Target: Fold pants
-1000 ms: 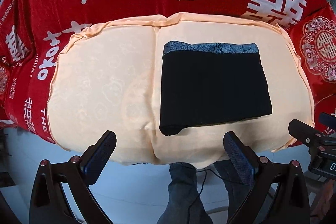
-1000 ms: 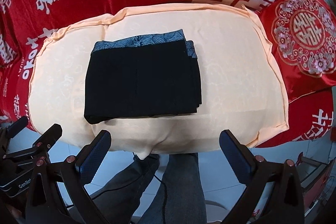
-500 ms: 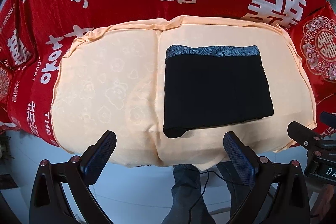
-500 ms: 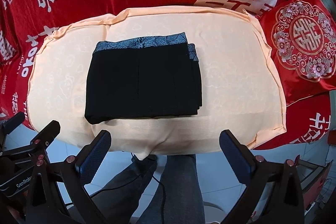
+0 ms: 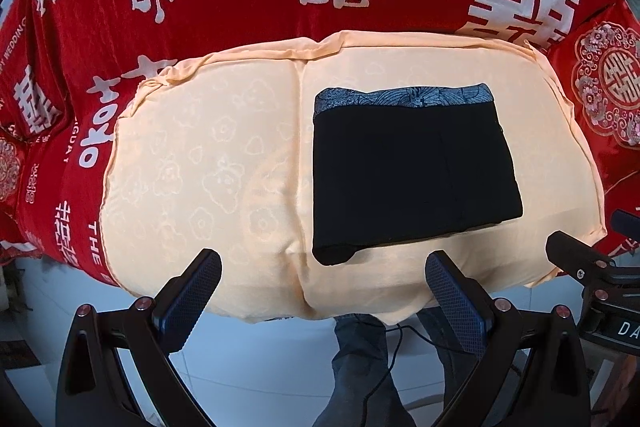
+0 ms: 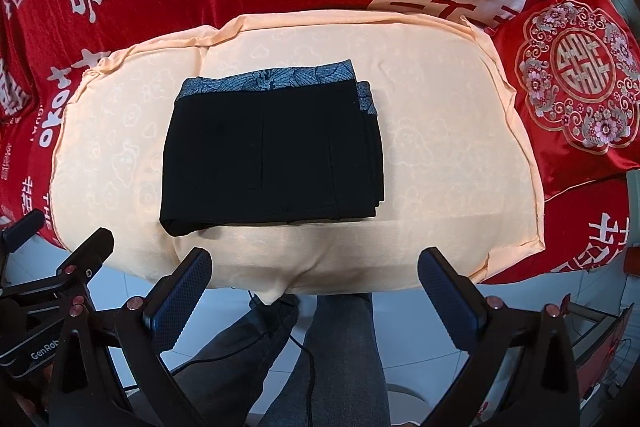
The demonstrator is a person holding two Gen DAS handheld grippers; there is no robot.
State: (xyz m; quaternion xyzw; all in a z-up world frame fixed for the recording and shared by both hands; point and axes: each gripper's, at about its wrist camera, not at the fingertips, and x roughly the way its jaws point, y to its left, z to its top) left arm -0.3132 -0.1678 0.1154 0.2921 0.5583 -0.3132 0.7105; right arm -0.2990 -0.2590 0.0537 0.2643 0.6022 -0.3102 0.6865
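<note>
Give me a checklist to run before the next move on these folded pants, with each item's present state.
1. Pants folded into a compact rectangle: ok, patterned waistband along the far edge.
2. Layers aligned: not ok, the right-side edges are staggered and the near left corner bulges out.
3. Pants fully on the peach cushion: ok, cushion shows on all sides.
4. Left gripper free: ok, jaws wide apart, nothing between them.
5. Right gripper free: ok, jaws wide apart, off the cloth.
6. Fold thickness even underneath: cannot tell.
</note>
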